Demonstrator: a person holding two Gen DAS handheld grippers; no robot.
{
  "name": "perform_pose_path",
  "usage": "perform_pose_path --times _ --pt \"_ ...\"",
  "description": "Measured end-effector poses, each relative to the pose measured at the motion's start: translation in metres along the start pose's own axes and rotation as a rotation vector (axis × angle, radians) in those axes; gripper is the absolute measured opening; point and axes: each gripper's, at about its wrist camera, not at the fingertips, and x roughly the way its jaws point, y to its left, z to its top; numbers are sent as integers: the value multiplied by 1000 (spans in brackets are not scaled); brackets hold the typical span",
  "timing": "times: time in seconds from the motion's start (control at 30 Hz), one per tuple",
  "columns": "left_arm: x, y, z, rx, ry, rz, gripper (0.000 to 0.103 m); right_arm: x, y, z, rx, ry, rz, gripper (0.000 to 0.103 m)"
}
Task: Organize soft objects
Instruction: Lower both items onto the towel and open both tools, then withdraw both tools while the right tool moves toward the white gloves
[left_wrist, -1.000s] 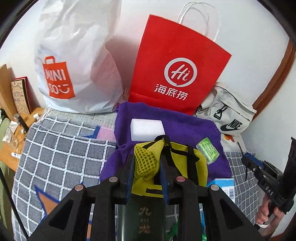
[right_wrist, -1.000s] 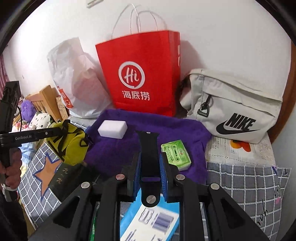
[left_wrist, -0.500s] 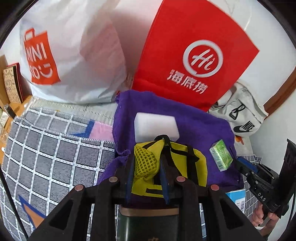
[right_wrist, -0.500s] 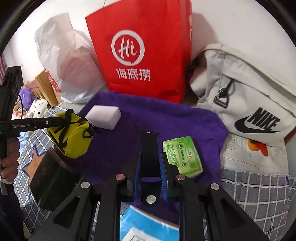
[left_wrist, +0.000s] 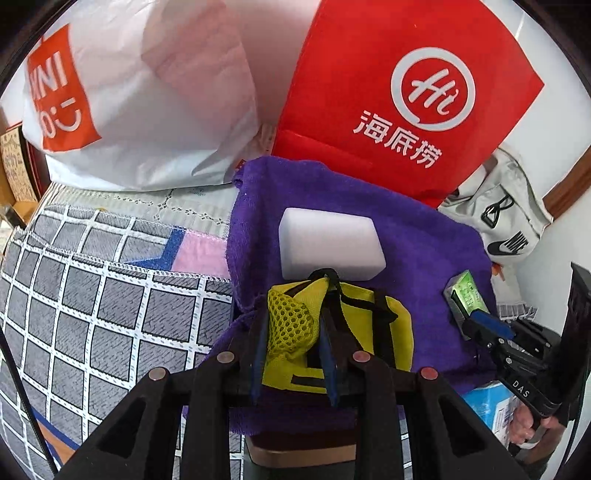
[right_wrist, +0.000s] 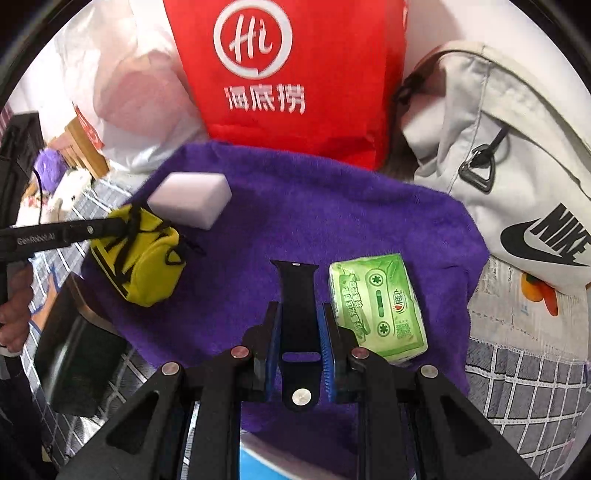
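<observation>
Since both fingers pinch floppy stuff, the yellow pouch (left_wrist: 343, 332) and black strap (right_wrist: 298, 325), either could flop onto the white sponge (left_wrist: 330, 243) or the tissue pack (right_wrist: 376, 306).

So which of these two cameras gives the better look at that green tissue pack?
The right wrist view. There the green tissue pack lies large and whole on the purple towel, its cassette print readable. In the left wrist view the pack is small, near the edge, partly hidden behind the other tool.

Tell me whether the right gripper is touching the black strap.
Touching. The right wrist view shows the right gripper closed on the black strap, blue pads against both its edges.
</observation>
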Motion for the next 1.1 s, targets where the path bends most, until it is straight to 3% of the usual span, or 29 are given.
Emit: perform_pose_path --times 0.33,0.37,0.43,0.5,0.73,0.87,1.1 --pt "11 -3 4 19 10 1 30 9 1 1 -29 55 -15 22" --pt "12 -3 4 17 17 -6 34 8 2 1 -30 52 -10 27" --pt "11 -2 3 7 30 -28 56 0 2 2 -24 25 3 41" --pt "8 -2 2 1 32 -48 62 -10 3 1 -19 -9 11 55" --pt "-26 -5 -8 8 -26 -6 62 -55 11 -10 46 -114 18 56" --pt "-61 -6 -21 19 -113 11 62 -84 18 -26 82 -171 -5 56" --pt "-116 -13 -58 61 -153 14 62 -129 25 -68 196 -180 22 56"
